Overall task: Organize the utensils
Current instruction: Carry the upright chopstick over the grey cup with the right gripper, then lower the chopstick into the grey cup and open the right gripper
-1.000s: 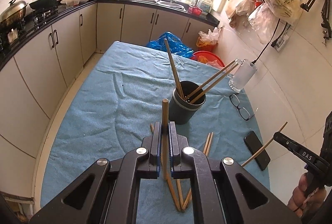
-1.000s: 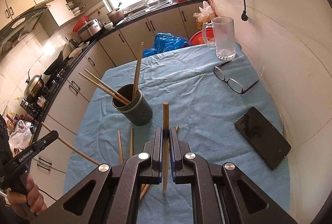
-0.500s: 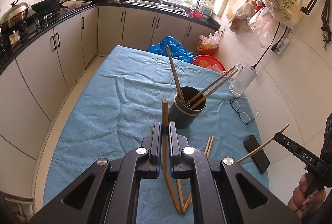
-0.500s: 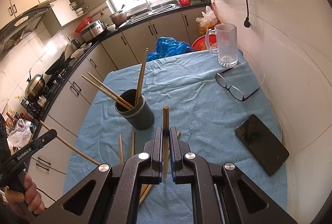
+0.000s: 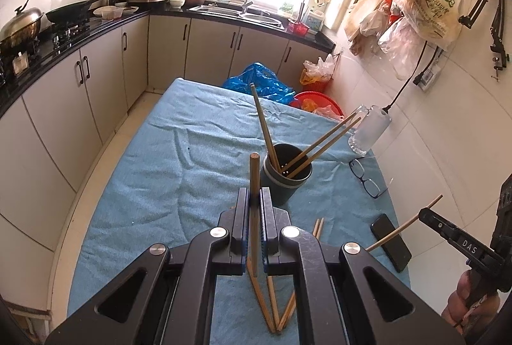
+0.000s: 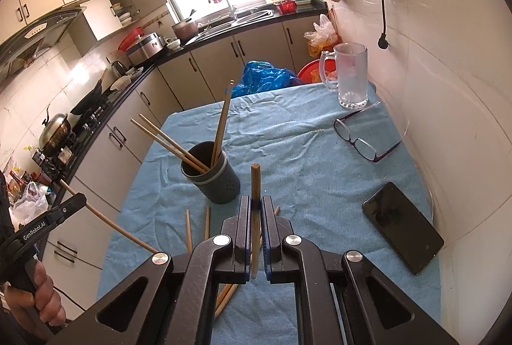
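Note:
A dark round holder (image 5: 285, 182) stands mid-table on the blue cloth with three chopsticks (image 5: 265, 130) leaning in it; it also shows in the right wrist view (image 6: 213, 178). My left gripper (image 5: 255, 201) is shut on one wooden chopstick (image 5: 254, 182), held upright above the cloth, near side of the holder. My right gripper (image 6: 255, 206) is shut on another chopstick (image 6: 255, 185), also upright. Several loose chopsticks (image 5: 272, 303) lie on the cloth under the grippers, also seen in the right wrist view (image 6: 188, 228). Each gripper shows in the other's view, left (image 6: 72, 207) and right (image 5: 427, 214).
A black phone (image 6: 402, 226), glasses (image 6: 360, 142) and a glass mug (image 6: 350, 78) lie on the table's right side near the wall. Blue cloth (image 5: 160, 178) covers the table. Kitchen cabinets run along the left and far side; bags and a red basket sit beyond the far edge.
Both grippers have risen and pulled back a little with their chopsticks. The holder and loose chopsticks have not moved.

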The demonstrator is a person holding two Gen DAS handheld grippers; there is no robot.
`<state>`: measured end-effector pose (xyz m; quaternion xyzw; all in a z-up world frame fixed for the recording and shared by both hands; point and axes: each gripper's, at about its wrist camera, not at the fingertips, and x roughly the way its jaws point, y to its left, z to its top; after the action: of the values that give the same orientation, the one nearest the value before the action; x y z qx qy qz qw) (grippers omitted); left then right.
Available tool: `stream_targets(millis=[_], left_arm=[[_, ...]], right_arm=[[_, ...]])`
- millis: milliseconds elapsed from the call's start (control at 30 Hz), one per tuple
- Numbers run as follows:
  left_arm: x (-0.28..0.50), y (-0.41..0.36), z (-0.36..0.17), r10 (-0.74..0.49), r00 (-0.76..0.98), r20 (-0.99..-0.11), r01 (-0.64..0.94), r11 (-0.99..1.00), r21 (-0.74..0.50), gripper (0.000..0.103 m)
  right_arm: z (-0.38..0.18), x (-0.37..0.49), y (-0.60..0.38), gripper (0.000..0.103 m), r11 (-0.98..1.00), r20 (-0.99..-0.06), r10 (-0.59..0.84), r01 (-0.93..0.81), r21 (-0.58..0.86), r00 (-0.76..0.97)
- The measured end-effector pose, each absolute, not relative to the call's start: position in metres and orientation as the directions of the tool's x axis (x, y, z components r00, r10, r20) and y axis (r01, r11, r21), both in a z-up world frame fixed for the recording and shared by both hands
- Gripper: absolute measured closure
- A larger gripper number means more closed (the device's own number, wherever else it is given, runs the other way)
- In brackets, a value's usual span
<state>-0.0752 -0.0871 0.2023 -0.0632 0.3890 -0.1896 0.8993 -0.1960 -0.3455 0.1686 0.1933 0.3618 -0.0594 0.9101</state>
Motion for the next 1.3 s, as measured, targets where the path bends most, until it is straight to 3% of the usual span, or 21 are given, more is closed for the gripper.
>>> stream_targets(millis=[567, 1033, 1300], left_arm=[[-0.06, -0.094, 0.229, -0.438, 0.632, -0.639, 0.338, 0.898, -0.281, 0.098], [-0.007, -0.111, 0.29, -0.47, 0.691, -0.549, 0.373, 0.882, -0.286, 0.097], [0.028, -0.131, 0.29, -0.46, 0.7, -0.547, 0.365, 0.888, -0.28, 0.097]], right_arm=[[0.199, -0.181, -0.352, 0.097, 0.903, -0.629, 0.049, 0.235, 0.361, 0.776], [0.257, -0.125, -0.359, 0.097, 0.879, -0.545, 0.071, 0.205, 0.429, 0.836], [0.259, -0.087, -0.356, 0.097, 0.883, -0.546, 0.036, 0.229, 0.409, 0.837]])
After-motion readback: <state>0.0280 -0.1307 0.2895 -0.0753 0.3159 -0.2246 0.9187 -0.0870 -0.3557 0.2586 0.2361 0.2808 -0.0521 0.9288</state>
